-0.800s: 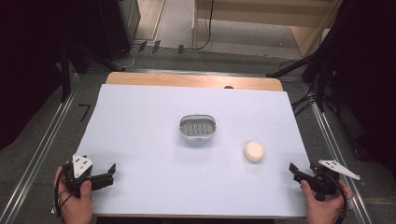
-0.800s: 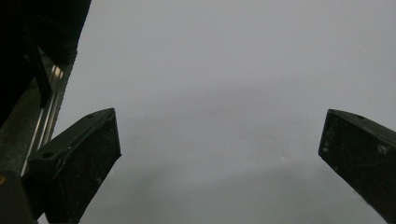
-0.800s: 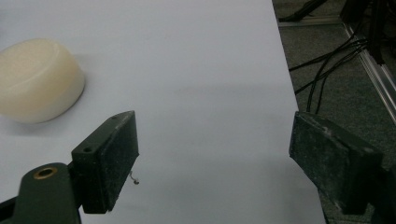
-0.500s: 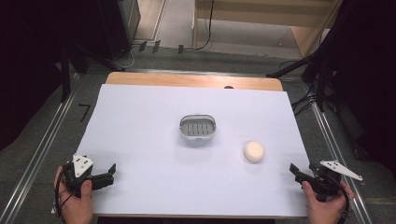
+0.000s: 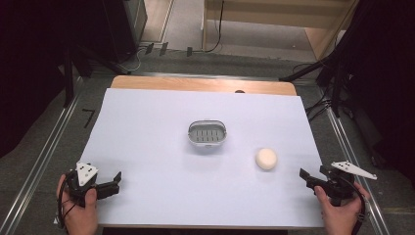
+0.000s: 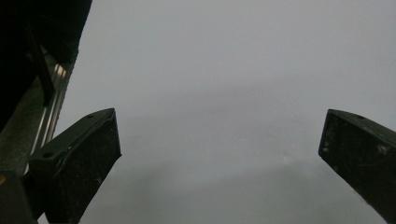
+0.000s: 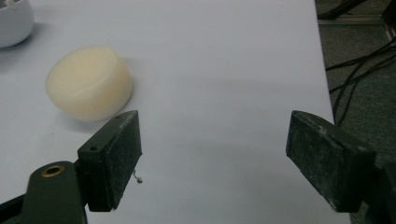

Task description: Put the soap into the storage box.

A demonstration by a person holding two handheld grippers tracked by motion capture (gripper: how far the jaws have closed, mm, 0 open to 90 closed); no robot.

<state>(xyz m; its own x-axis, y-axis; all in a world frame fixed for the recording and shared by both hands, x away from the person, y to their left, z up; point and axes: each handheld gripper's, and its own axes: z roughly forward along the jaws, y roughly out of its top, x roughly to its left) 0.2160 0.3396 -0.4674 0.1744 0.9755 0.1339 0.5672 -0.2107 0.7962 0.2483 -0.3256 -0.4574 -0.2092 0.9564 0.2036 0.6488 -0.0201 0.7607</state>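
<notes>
Cream-coloured and smooth, one round soap-like puck [image 5: 266, 159] lies flat on the white sheet that covers the worktop [image 5: 147, 122], to the right of centre. Its flat faces point up and down, so it has no clear long axis across the sheet; in the right claw's view [image 7: 88, 88] it looks like a short, squat cylinder resting on one face. We count one puck and one small grey oval dish [image 5: 207, 133], which stands just behind and to the left of the puck, apart from it. The dish's long axis runs left to right across the worktop.

We hold two claws, one in each hand, both near the front edge. The right claw [image 5: 309, 178] sits near the puck without touching it, jaws apart with nothing between them. The left claw [image 5: 113, 182] rests well away at the front left corner, jaws also spread wide over bare sheet.
</notes>
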